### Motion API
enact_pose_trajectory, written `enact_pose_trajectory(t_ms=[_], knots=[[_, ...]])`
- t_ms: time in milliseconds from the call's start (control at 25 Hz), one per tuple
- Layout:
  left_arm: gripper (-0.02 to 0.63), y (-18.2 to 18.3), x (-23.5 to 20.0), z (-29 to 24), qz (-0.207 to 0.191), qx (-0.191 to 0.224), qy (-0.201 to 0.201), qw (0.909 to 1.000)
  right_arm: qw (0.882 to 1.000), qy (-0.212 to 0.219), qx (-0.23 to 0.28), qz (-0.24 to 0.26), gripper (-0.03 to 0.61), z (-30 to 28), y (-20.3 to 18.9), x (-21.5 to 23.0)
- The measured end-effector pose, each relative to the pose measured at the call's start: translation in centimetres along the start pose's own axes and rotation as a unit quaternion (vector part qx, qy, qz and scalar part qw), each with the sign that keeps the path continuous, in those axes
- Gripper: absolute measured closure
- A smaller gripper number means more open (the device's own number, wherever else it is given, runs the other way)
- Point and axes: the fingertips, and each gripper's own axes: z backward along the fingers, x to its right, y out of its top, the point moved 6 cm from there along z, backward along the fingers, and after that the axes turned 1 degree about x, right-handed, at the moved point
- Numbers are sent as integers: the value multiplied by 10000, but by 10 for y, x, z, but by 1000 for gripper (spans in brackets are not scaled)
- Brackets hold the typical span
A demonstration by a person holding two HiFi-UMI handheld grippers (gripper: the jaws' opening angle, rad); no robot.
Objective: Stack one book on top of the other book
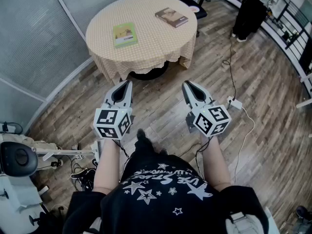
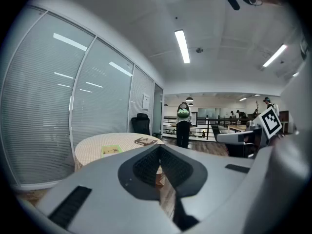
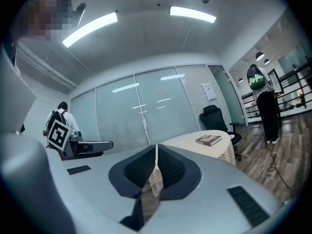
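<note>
A round table (image 1: 146, 38) with a checked cloth stands ahead of me. On it lie a green book (image 1: 125, 34) at the left and a brown book (image 1: 171, 17) at the far right, well apart. My left gripper (image 1: 127, 83) and right gripper (image 1: 185, 85) hang side by side over the wooden floor, short of the table, both shut with nothing between the jaws. In the left gripper view the green book (image 2: 111, 150) and brown book (image 2: 146, 141) lie flat on the table (image 2: 92, 147). The right gripper view shows the brown book (image 3: 208, 140) on the table's edge.
A black office chair (image 3: 214, 117) stands behind the table. A person in black (image 1: 249, 13) stands at the far right near a railing. A white cable and adapter (image 1: 233, 103) lie on the floor to the right. Glass partitions with blinds (image 1: 29, 38) run along the left.
</note>
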Motion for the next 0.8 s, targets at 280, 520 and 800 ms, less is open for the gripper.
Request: enact_pose_trajectory(t_ms=[280,520,800], knots=[[606,-1,4,-22,-213,-44,-130,9997,9999,-83,-47,111,543,-6,5,11],[606,-4,6,-20,-122,-90,-178,9997,9998,-75,-124,113,541,-3,0,7],[606,-9,19,-17,-135,-133,-196,9996,9999,3,-104,135,542,8,-3,8]])
